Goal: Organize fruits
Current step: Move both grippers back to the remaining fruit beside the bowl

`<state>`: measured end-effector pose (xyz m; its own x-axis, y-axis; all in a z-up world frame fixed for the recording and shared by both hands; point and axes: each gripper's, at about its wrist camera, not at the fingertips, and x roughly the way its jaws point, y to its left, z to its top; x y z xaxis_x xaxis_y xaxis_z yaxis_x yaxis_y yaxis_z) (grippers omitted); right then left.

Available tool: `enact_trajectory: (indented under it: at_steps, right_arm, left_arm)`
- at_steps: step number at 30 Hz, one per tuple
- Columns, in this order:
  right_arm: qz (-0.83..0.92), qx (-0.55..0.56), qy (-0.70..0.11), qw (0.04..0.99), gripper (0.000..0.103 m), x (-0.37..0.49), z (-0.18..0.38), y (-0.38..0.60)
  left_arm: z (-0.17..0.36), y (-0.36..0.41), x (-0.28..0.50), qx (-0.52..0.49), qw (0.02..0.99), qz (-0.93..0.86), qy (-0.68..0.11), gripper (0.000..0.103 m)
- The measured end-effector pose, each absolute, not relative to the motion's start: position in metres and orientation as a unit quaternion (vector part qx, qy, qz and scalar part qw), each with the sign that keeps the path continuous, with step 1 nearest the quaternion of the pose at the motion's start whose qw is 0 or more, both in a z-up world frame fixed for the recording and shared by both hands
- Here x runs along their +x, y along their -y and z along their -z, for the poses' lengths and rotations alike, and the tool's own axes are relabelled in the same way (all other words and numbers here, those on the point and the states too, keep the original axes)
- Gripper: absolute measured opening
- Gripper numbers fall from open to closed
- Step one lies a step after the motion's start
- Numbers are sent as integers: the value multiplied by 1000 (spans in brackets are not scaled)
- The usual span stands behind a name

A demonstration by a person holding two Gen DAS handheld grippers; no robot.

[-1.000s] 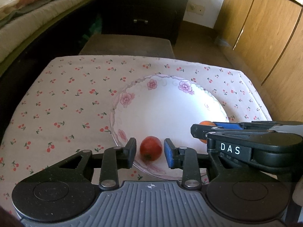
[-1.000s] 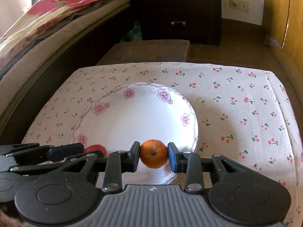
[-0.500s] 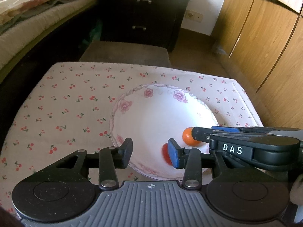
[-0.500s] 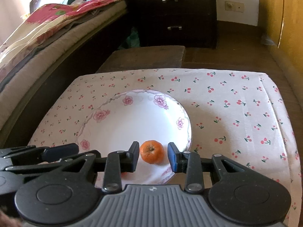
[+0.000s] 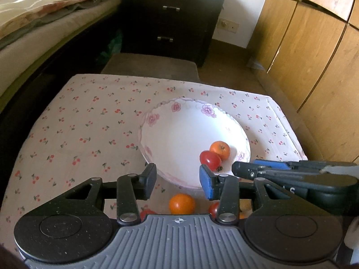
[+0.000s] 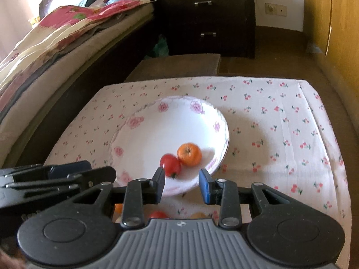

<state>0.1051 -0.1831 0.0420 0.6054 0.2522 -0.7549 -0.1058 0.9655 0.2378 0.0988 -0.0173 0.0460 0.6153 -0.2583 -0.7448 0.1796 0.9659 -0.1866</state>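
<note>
A white floral plate (image 5: 179, 134) (image 6: 145, 139) sits on the cherry-print cloth. A red tomato (image 5: 209, 159) (image 6: 170, 164) and an orange (image 5: 220, 149) (image 6: 189, 154) lie touching on its near right part. My left gripper (image 5: 178, 180) is open and empty, above the plate's near rim. My right gripper (image 6: 181, 187) is open and empty, just short of the two fruits. Nearer to me on the cloth lie another orange (image 5: 181, 204), a red fruit (image 5: 214, 208) and another red fruit (image 6: 158, 214), partly hidden by the grippers.
The table's cloth (image 5: 78, 134) ends at a bed (image 5: 33, 22) on the left, with wooden cabinets (image 5: 314, 67) on the right. A dark stool (image 5: 152, 66) and a black dresser (image 5: 170, 20) stand beyond the far edge.
Both grippers let go of their fruit and pulled back and up. The tomato rolled right across the plate and now rests against the orange. More fruit has come into view near me.
</note>
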Motion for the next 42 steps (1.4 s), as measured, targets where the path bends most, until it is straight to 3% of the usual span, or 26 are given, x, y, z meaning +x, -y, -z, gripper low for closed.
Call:
enact_trajectory:
  at_steps: [34,42]
  right_arm:
    - [-85,97,-457,880,35,58,-33,202]
    - [-66,115,-463,876,41,64,-27,218]
  left_arm:
    - [-22,-10,70,-91,871,92,-475,51]
    - [-12,-1,78,-80,869,76,-483,50]
